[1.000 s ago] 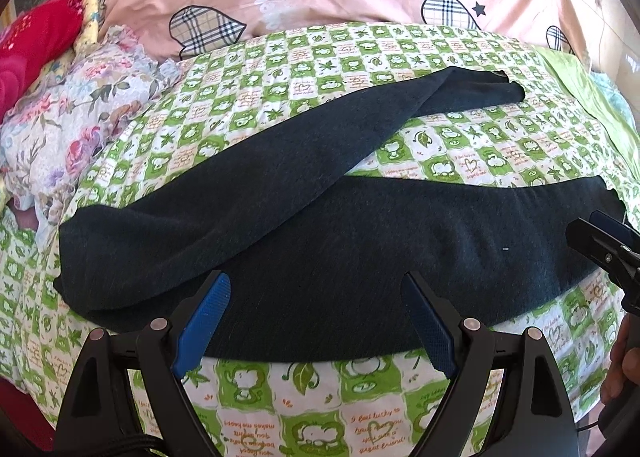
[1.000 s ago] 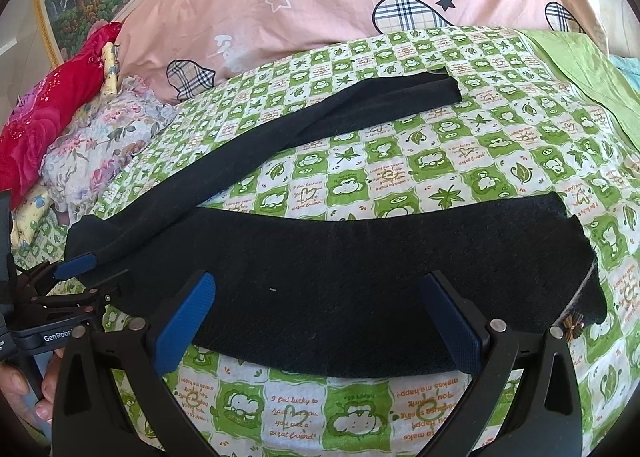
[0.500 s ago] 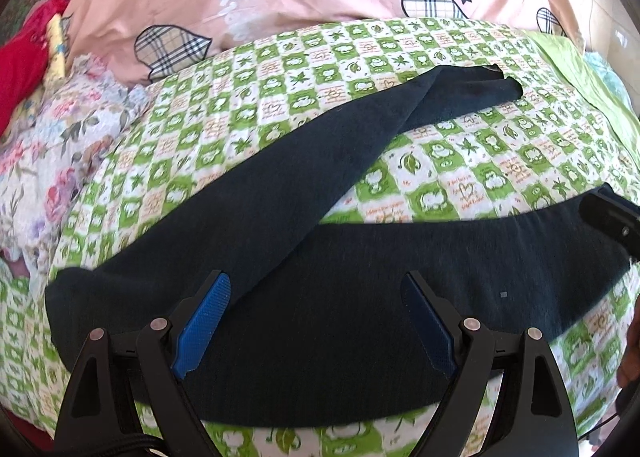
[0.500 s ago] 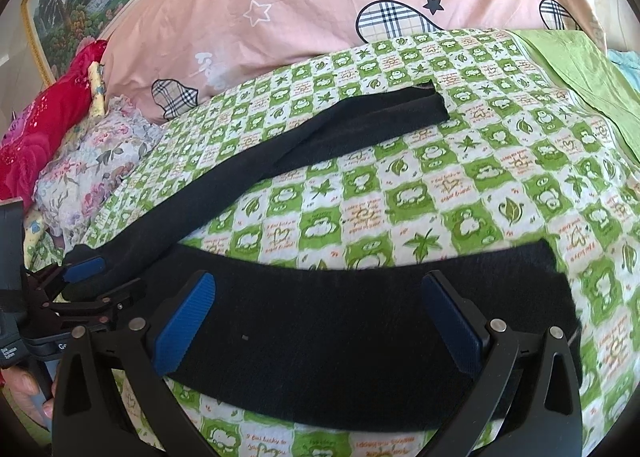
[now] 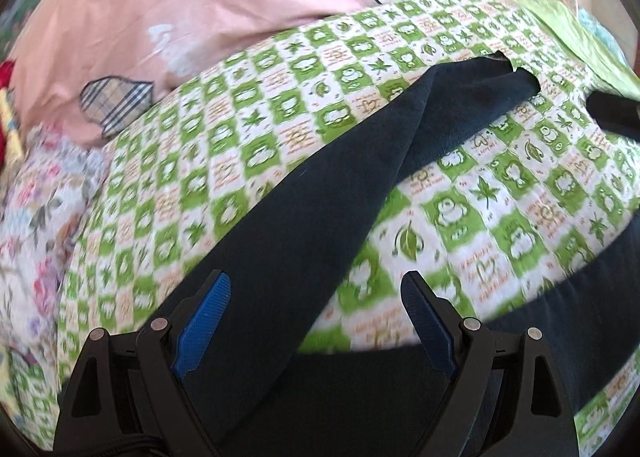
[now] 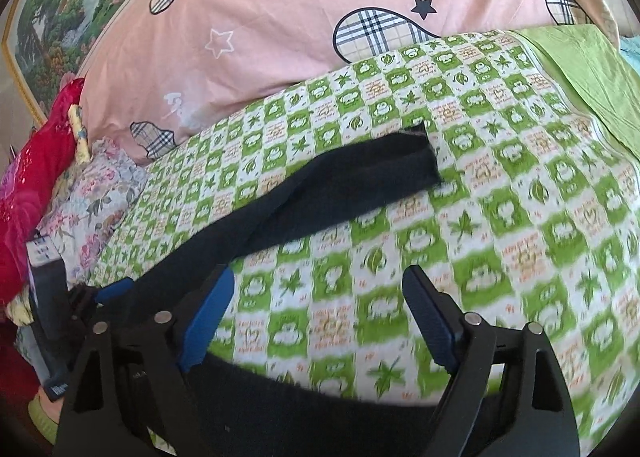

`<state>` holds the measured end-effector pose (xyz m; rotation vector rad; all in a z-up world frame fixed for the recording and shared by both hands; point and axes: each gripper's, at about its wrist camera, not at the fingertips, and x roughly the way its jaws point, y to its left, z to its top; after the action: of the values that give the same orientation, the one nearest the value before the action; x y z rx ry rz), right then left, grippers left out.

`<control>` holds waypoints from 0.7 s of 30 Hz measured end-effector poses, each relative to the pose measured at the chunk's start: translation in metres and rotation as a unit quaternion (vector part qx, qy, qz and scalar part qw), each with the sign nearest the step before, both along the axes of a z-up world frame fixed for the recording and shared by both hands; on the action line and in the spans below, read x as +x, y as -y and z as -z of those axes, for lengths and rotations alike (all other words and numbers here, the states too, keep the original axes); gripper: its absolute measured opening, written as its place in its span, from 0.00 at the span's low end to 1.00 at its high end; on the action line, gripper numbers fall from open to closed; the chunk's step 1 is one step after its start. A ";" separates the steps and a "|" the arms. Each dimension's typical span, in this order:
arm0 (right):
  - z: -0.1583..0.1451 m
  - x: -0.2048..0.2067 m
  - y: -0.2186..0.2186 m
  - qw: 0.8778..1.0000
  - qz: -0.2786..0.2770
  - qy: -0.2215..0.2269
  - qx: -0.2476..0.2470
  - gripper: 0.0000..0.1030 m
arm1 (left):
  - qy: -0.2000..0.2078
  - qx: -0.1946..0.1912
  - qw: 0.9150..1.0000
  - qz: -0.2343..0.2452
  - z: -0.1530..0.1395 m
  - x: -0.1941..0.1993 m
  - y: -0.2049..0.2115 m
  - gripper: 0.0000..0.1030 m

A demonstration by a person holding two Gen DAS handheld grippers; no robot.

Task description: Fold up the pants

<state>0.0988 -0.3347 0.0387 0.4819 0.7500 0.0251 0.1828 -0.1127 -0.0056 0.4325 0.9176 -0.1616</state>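
Change: both tools have pushed farther over the bed since the earlier frames; the near leg of the pants, then spread in full ahead of each tool, now sits low at the bottom of both views, and the far leg's cuff looks larger and closer.
Left tool (image 5: 316,321): open, blue pads set wide apart, nothing pressed between them; the dark cloth of the pants lies below and between the fingers.
Right tool (image 6: 316,321): jaws closing but still wide, nothing gripped; between the fingers there is only patterned sheet, with dark cloth under the tool's base.
Other tool seen: the left tool shows at the left edge of the right wrist view, blue pad over the dark cloth; a dark tip of the right tool shows at the right edge of the left wrist view.
Pants (image 5: 328,209): dark, lying flat on the bed; the near leg runs left to right along the near edge, the far leg runs from near left up to far right.
Far cuff (image 6: 416,161): open end of the far leg, resting on the sheet, well apart from both tools.
Bed sheet (image 6: 500,217): green and white checks with leaves and small figures, bare between the two legs.
Floral cloth (image 6: 96,201): bunched at the left of the bed.
Red cloth (image 6: 36,161): beside the floral cloth, farther left.
Green cloth (image 6: 592,81): plain, at the far right of the bed.
Pink quilt (image 6: 280,29): far side, with plaid hearts and stars.
Picture (image 6: 60,17): landscape in a frame, far left behind the quilt.
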 end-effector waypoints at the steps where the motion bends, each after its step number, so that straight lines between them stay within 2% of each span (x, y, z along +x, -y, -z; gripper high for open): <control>1: -0.001 0.008 0.004 1.000 -0.001 -0.001 0.000 0.78 | 0.002 0.002 1.000 0.003 0.001 0.004 0.003 0.85; 11: 0.002 0.084 0.068 0.999 0.012 -0.039 -0.015 0.68 | -0.017 0.023 0.999 0.031 0.021 0.047 0.013 0.82; 13: 0.007 0.099 0.081 0.999 0.012 -0.048 -0.018 0.65 | -0.024 0.021 0.999 0.038 0.025 0.052 0.015 0.78; 17: 0.021 0.122 0.095 0.998 0.000 -0.060 -0.017 0.64 | -0.046 0.005 0.998 0.050 0.030 0.062 0.014 0.57; 21: 0.035 0.141 0.100 0.997 -0.018 -0.068 -0.022 0.62 | -0.062 -0.021 0.996 0.066 0.027 0.067 0.009 0.44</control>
<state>0.2393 -0.4345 0.0037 0.4315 0.8907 0.0099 0.2501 -0.1215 -0.0325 0.4486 1.0059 -0.3312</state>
